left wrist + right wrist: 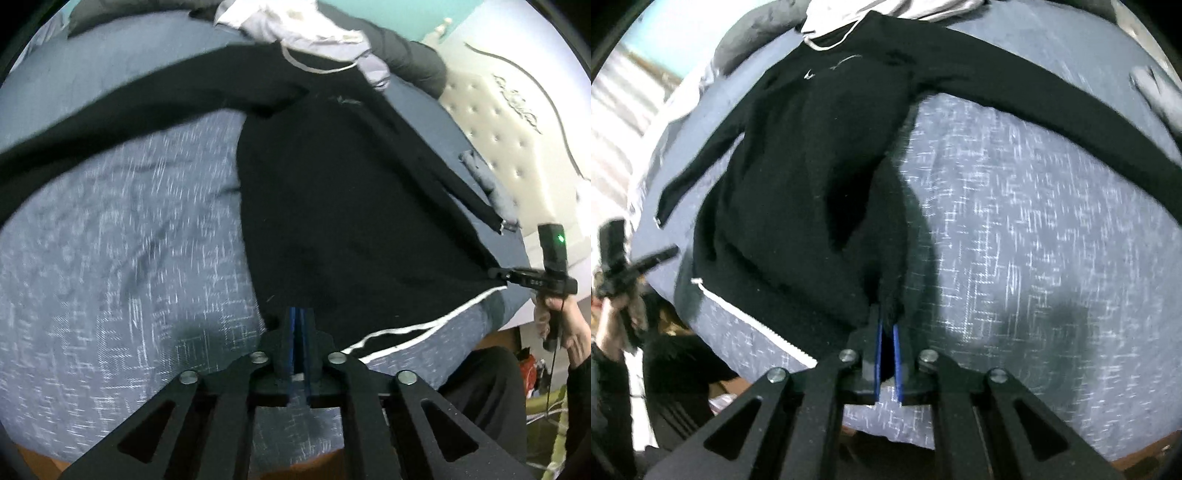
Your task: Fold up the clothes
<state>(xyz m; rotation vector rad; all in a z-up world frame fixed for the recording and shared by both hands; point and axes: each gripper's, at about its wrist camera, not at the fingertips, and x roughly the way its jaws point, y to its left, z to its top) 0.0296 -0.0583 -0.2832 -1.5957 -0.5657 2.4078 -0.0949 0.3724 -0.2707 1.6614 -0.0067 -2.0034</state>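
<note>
A bedroom in a home. A wide bed [110, 229] fills both views, covered by a grey-blue spread with a pale woven fleck. At one side stands a cream tufted headboard [491, 122] with buttons and a dark curved trim. Clothes lie on the bed: a black top [332, 206] spread flat, and a heap of light and dark garments [314, 33] at the far edge. A turquoise wall [406, 18] shows behind.

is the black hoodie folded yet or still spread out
Spread out, not folded: the black hoodie lies flat on the bed, both sleeves stretched outward, with its bottom hem pinched in the right gripper.
</note>
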